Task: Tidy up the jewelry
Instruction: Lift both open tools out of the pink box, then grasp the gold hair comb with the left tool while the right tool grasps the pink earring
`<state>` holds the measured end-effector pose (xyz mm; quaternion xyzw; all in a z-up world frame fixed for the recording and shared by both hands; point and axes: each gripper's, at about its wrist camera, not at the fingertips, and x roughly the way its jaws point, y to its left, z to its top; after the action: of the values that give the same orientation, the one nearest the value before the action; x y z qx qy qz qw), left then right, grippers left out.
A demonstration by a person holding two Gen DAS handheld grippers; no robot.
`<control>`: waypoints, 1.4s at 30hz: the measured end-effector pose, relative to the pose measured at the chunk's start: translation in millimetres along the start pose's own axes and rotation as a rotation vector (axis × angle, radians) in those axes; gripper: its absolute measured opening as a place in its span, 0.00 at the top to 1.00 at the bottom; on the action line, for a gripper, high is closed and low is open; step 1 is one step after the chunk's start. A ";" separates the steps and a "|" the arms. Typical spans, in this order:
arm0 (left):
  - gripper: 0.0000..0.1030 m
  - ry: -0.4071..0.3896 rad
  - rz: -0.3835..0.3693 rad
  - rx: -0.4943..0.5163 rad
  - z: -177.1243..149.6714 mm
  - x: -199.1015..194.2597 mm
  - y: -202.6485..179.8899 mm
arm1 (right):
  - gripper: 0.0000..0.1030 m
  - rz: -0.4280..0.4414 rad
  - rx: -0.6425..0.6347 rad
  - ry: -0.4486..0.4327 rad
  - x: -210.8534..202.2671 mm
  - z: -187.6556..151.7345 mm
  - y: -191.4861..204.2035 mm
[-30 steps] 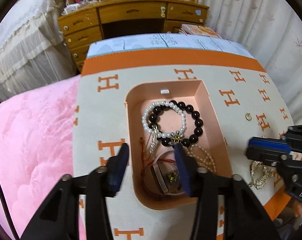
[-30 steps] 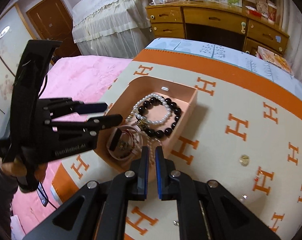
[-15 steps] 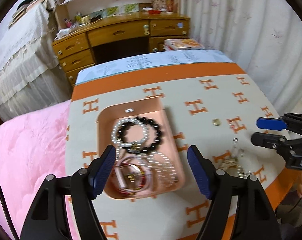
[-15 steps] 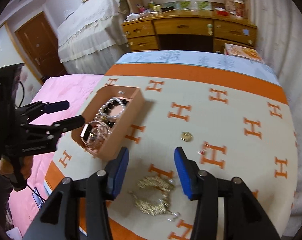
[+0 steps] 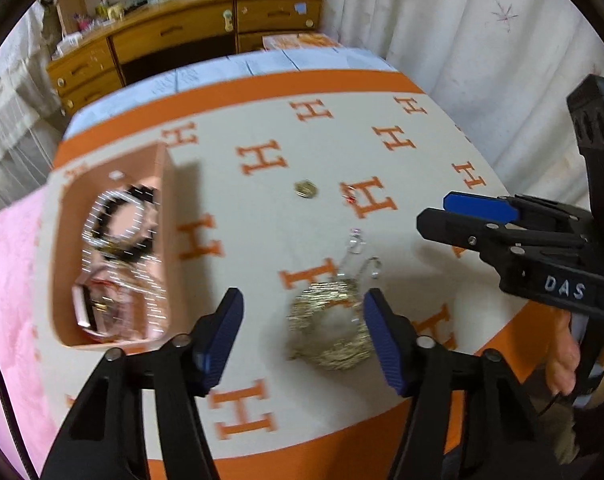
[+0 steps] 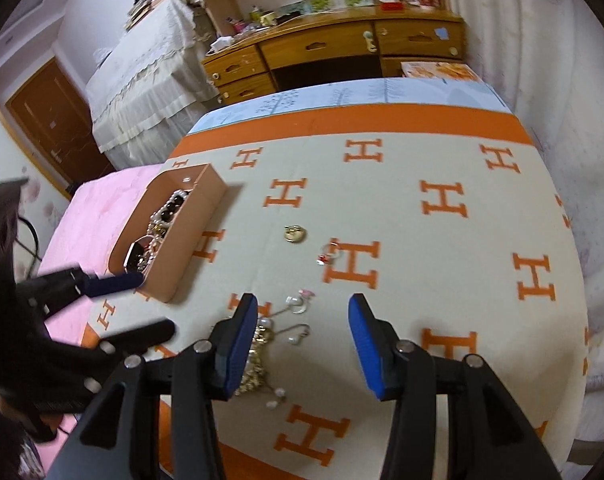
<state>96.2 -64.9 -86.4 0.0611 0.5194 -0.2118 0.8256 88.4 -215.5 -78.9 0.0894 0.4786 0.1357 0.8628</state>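
Observation:
A pink box (image 5: 169, 216) (image 6: 192, 236) on the H-patterned cloth holds a black bead bracelet (image 5: 136, 220), pearls and a watch (image 6: 136, 254). A gold chain pile (image 5: 329, 328) (image 6: 256, 358) lies near the front edge. My left gripper (image 5: 303, 320) (image 6: 152, 302) hovers over the pile with its jaws closing, one on each side of it and neither pad pressing. My right gripper (image 6: 302, 320) (image 5: 461, 216) is open over the hook earrings (image 6: 298, 306) (image 5: 355, 242), touching nothing. A gold pendant (image 5: 305, 189) (image 6: 294, 234) and a small red-stoned piece (image 5: 349, 199) (image 6: 326, 255) lie farther back.
The beige cloth (image 6: 441, 280) with orange border covers the surface; its front edge is just below the grippers. Pink bedding (image 5: 10, 280) lies to the left, a white curtain (image 5: 481, 40) to the right, and a wooden desk (image 6: 321, 48) behind.
My left gripper swung right, from over the box to over the gold chain pile. My right gripper went from shut to open and moved away from the box toward the loose pieces.

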 end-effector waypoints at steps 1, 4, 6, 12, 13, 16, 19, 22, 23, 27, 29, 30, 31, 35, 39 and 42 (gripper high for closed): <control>0.49 0.010 0.004 -0.018 1.0 6.4 -4.5 | 0.54 0.001 0.003 -0.001 -0.1 -0.8 -3.0; 0.58 0.043 -0.006 -0.067 3.2 21.1 -11.3 | 0.53 0.004 0.005 -0.007 -2.7 -3.6 -10.9; 0.67 0.082 -0.024 -0.104 4.9 31.9 -14.4 | 0.53 0.007 0.008 -0.014 -5.0 -4.9 -16.7; 0.77 0.181 -0.047 -0.184 7.2 55.3 -18.4 | 0.53 0.022 0.029 -0.024 -8.5 -6.3 -33.2; 0.77 0.198 -0.053 -0.195 7.0 58.9 -19.2 | 0.53 0.024 0.031 -0.024 -8.5 -6.9 -34.8; 0.78 0.236 -0.055 -0.213 6.0 67.4 -21.9 | 0.53 0.033 0.037 -0.020 -7.0 -8.5 -39.8; 0.81 0.261 -0.039 -0.228 5.6 75.8 -23.2 | 0.53 0.044 0.043 -0.019 -6.5 -9.5 -43.3; 0.83 0.259 -0.030 -0.240 6.7 79.5 -24.4 | 0.53 0.052 0.043 -0.020 -5.7 -10.0 -44.4; 0.87 0.255 -0.025 -0.241 7.3 79.6 -25.2 | 0.53 0.053 0.042 -0.020 -5.3 -10.0 -44.6; 0.89 0.240 -0.016 -0.234 7.3 80.3 -28.0 | 0.53 0.062 0.031 -0.005 0.3 -9.5 -42.9; 0.89 0.233 -0.016 -0.215 6.5 81.0 -30.8 | 0.53 0.069 0.023 0.005 4.4 -9.1 -40.5; 0.90 0.231 -0.017 -0.205 5.0 80.1 -31.2 | 0.53 0.070 0.014 0.010 7.5 -8.9 -38.1; 0.90 0.231 -0.017 -0.201 3.3 77.3 -28.0 | 0.53 0.071 0.008 0.012 9.4 -9.3 -36.3; 0.90 0.222 -0.002 -0.191 -6.0 69.6 -18.0 | 0.53 0.064 -0.032 0.025 20.5 -10.8 -26.2; 0.92 0.199 -0.009 -0.205 -15.9 56.1 -2.7 | 0.53 0.040 -0.096 0.028 32.3 -14.1 -11.8; 0.95 0.178 -0.018 -0.220 -22.9 44.3 6.9 | 0.53 0.035 -0.125 0.043 40.8 -15.6 -2.3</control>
<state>96.4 -64.1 -136.8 -0.0159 0.6110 -0.1550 0.7761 96.1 -204.2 -120.5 0.0411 0.4861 0.1824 0.8537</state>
